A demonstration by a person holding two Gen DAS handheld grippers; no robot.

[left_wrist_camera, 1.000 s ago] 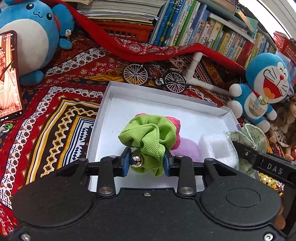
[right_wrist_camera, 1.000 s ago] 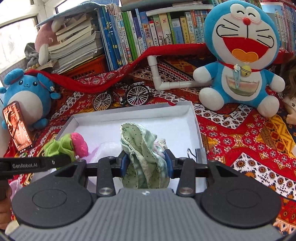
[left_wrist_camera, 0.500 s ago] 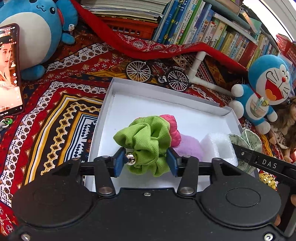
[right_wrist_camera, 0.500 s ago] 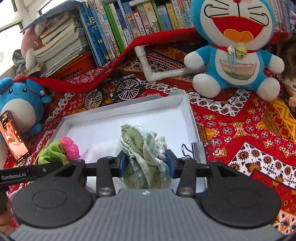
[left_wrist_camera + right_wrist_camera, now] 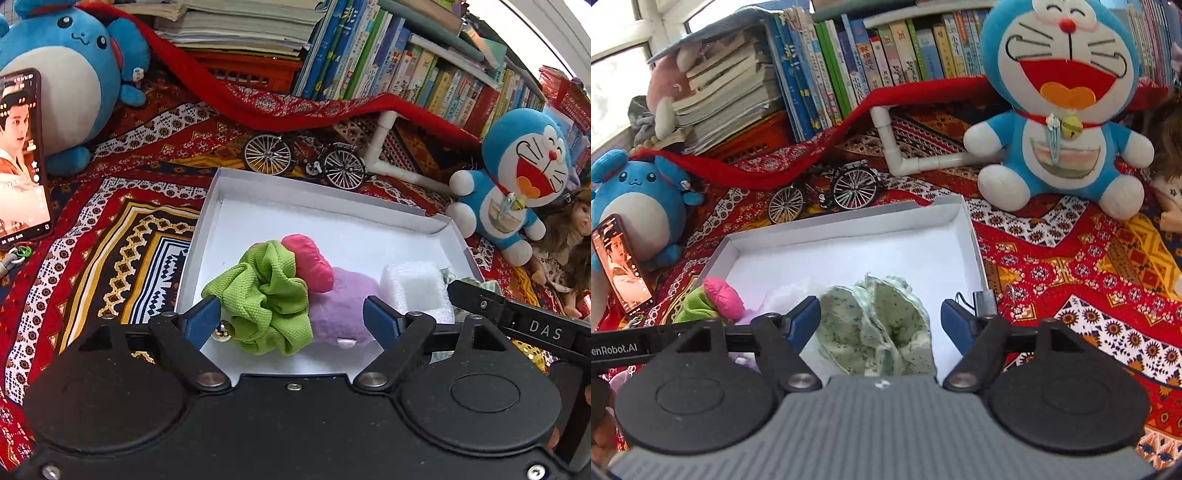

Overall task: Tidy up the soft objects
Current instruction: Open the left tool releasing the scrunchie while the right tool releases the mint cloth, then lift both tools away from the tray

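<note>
Both sets of jaws were opening, pads clear: the left gripper (image 5: pixel 291 319) around the green scrunchie (image 5: pixel 264 297), the right gripper (image 5: pixel 881 321) around the speckled scrunchie (image 5: pixel 882 325), both inside the white box (image 5: pixel 325 205) (near its front edge). Withdrawing carelessly might snag fabric and drag it out.

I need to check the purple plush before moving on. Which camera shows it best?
The left wrist view: the purple plush lies in the white box, in plain sight between the opening left gripper fingers, partly under the green scrunchie. The right wrist view shows barely a pale sliver behind the left gripper's bar.
</note>
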